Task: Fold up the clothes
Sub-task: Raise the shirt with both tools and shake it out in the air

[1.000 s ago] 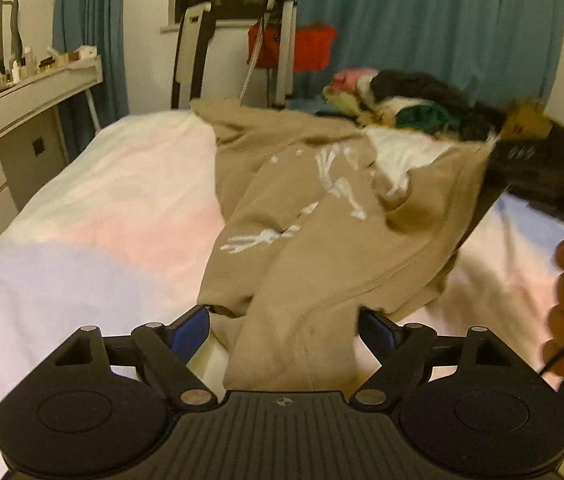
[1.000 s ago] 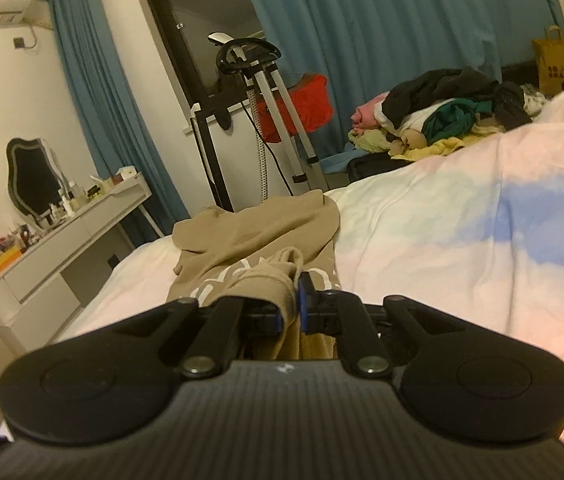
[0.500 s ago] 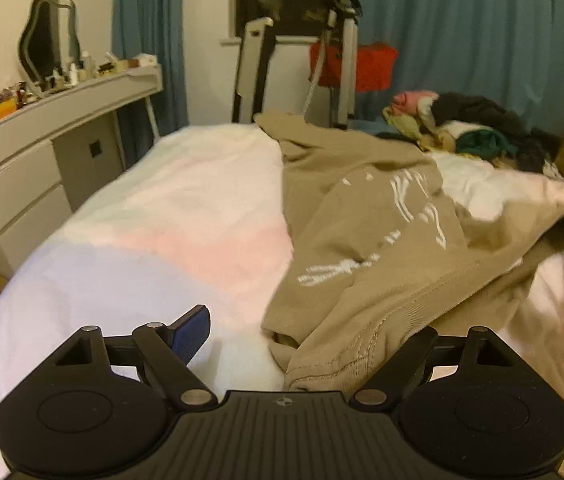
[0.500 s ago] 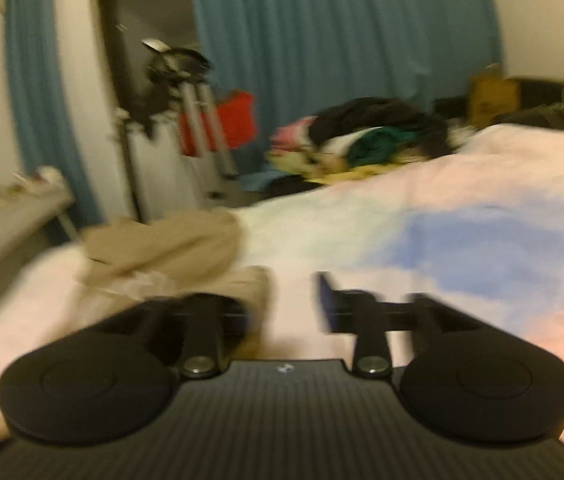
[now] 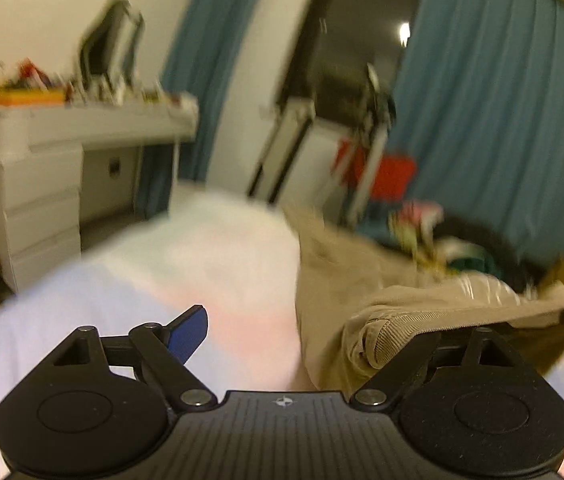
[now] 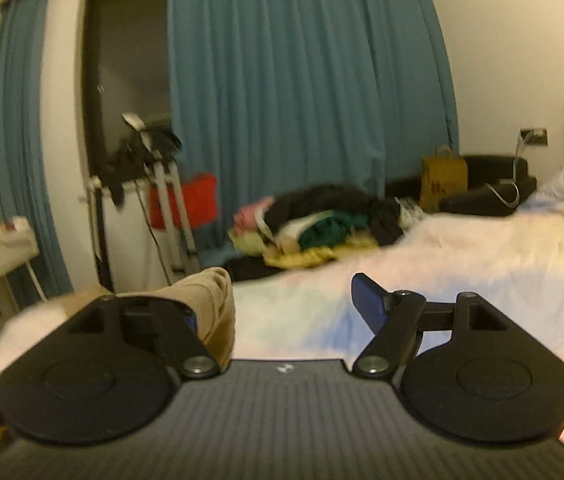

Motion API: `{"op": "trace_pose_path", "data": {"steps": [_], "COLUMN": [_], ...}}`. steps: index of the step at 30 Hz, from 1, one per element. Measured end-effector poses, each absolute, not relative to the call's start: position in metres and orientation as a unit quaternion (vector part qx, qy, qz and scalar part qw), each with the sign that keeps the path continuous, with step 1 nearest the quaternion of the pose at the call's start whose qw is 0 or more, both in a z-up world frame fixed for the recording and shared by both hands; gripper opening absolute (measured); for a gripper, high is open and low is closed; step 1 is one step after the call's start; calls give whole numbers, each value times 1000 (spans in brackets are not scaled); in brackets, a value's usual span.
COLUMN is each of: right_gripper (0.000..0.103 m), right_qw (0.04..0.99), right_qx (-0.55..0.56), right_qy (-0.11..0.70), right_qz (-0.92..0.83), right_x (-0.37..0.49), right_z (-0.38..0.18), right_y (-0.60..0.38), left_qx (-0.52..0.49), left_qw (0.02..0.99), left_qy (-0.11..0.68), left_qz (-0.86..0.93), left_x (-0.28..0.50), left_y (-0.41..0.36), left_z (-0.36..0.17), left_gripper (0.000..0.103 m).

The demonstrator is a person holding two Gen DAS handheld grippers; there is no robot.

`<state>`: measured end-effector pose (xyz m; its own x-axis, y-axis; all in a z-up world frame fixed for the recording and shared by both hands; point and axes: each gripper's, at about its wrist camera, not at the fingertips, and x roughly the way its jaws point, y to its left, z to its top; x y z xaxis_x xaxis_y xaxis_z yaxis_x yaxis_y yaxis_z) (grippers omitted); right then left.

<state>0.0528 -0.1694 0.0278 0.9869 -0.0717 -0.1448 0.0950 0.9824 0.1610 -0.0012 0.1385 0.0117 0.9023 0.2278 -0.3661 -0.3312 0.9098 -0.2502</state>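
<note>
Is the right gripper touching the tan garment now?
Touching. In the right wrist view the tan garment lies draped over one finger of the right gripper, whose jaws stand wide open.

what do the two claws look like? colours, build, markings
Both match: matte black ribbed body, two round black side discs, black linkage arms on silver pivot pins, blue pads on the fingertips, small crosshair logo at centre. Left claw, right claw. No cables or sleeves visible.

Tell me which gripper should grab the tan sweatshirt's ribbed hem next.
Probably the left gripper: it is open, and the sweatshirt has its ribbed hem bunched over one finger. The right gripper is open too, with only a fold beside one finger.
</note>
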Motion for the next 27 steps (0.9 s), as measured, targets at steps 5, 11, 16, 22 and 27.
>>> {"op": "trace_pose_path", "data": {"steps": [5,11,16,22,27], "right_gripper": [73,73,73,74,74], "right_qw": [996,995,992,986,989], "right_qx": [82,87,64,67,46], "right_qy": [22,-49,-105,-146,-140], "right_qz": [-24,2,23,33,14], "right_x": [24,-17,-66,-121,-132], "right_z": [107,222,318,397,421], "right_y": [-166,-180,-190,-218,-237], "left_qx": [-169,-166,-155,-142,-152], "left_qw": [972,977,977,978,983], "left_qy": [67,-10,-82,-137,-97], "left_qz": [150,134,121,75,23], "left_x": [-16,-21,-45,-87,-78], "left_y": [147,150,148,139,127], "left_z": [92,224,325,426,467], "left_gripper": [87,89,90,94,95]}}
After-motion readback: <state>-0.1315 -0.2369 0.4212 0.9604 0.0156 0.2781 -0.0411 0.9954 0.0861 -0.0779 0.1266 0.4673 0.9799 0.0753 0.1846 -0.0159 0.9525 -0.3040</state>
